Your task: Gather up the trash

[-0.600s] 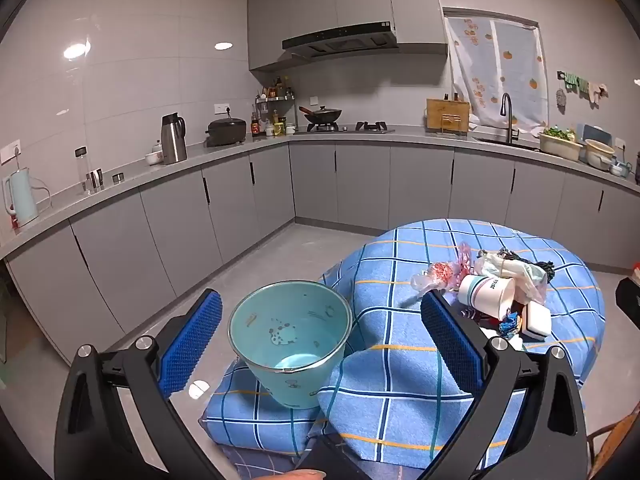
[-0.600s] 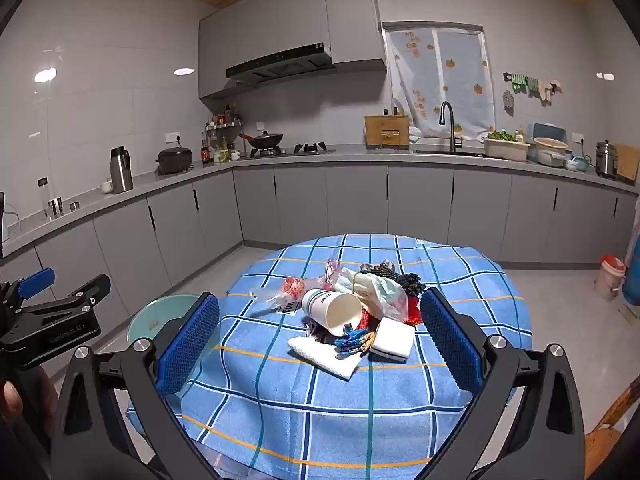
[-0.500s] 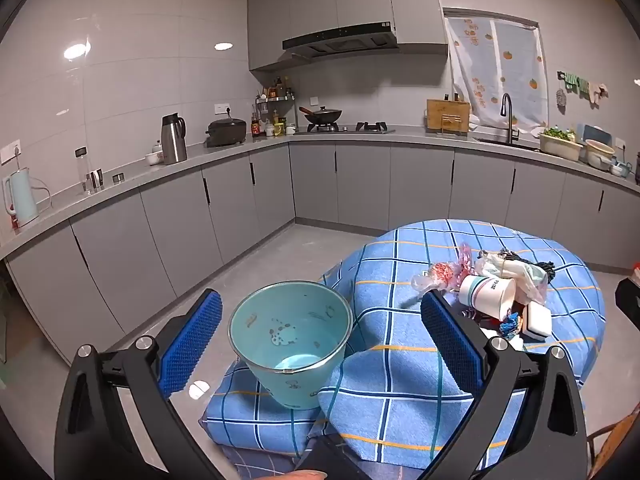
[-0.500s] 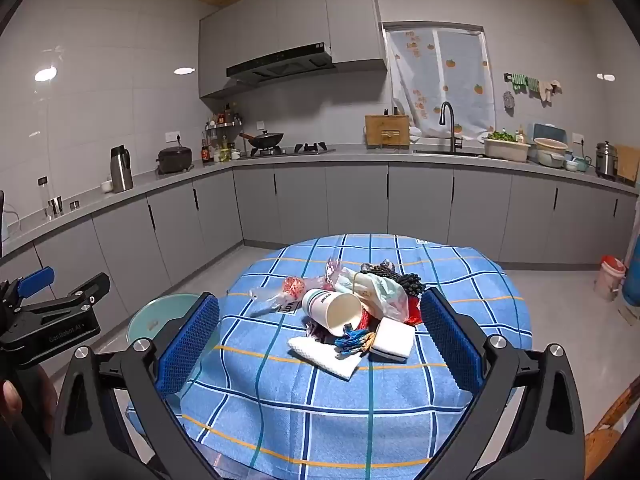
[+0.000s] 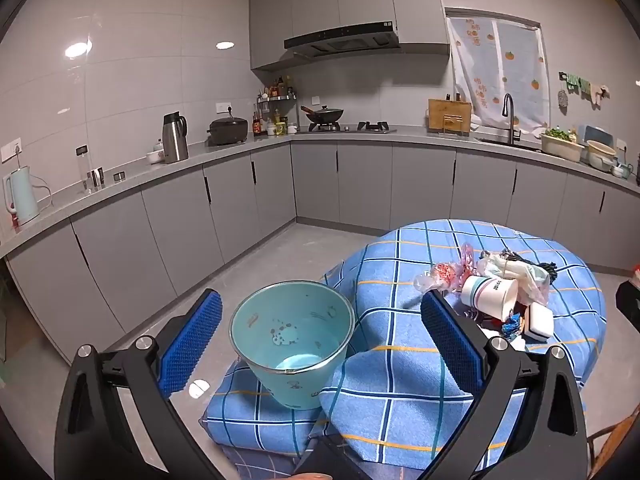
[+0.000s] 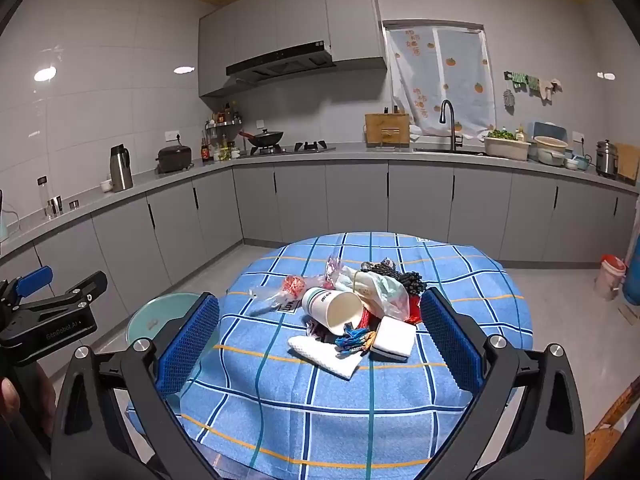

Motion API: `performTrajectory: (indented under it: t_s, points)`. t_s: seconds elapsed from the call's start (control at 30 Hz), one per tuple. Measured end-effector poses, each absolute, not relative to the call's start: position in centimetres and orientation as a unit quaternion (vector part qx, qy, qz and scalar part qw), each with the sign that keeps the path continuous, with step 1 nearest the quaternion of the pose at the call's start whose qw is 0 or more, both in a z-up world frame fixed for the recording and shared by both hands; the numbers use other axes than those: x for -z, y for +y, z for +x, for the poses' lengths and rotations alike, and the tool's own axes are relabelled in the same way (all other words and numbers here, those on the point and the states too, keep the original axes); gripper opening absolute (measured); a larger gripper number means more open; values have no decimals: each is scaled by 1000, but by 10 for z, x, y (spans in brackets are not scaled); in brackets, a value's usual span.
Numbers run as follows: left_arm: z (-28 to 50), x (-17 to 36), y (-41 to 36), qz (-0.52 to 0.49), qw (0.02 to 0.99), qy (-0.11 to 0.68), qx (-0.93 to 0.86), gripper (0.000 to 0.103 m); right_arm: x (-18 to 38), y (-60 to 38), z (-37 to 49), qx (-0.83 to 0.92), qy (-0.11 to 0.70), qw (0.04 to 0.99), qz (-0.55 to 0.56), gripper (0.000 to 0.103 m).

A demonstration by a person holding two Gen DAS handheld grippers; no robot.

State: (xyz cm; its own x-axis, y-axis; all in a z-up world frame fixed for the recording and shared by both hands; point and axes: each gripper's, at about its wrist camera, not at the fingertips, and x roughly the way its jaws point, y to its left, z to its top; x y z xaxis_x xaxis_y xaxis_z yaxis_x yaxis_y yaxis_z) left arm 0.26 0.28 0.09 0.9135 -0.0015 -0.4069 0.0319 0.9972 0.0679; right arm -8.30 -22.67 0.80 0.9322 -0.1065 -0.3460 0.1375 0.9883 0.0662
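Observation:
A heap of trash lies on the round table's blue checked cloth (image 6: 472, 280): a tipped paper cup (image 6: 336, 307), clear wrappers (image 6: 276, 290), a crumpled bag (image 6: 380, 286), a white napkin (image 6: 320, 354) and a white box (image 6: 394, 338). My right gripper (image 6: 320, 338) hangs open above the near side of the heap, holding nothing. A teal bin (image 5: 292, 336) stands on a cloth-covered stool left of the table; in the right wrist view its rim (image 6: 160, 314) shows behind my left finger. My left gripper (image 5: 320, 340) is open and empty, with the bin framed between its fingers. The paper cup (image 5: 490, 296) lies beyond its right finger.
Grey cabinets and a countertop (image 6: 360, 156) run along the far walls, with a kettle, a wok and a sink. A red-lidded bucket (image 6: 610, 276) stands on the floor at the right. A wooden chair edge (image 6: 608, 436) shows at lower right. Bare floor (image 5: 280, 256) lies left of the table.

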Motion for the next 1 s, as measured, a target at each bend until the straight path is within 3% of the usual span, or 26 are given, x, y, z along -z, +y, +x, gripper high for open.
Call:
performTrajectory:
  t_s: [1.0]
  points:
    - [4, -2, 7, 31, 979, 203, 5, 98, -13, -231, -80, 63, 174, 981, 52, 99]
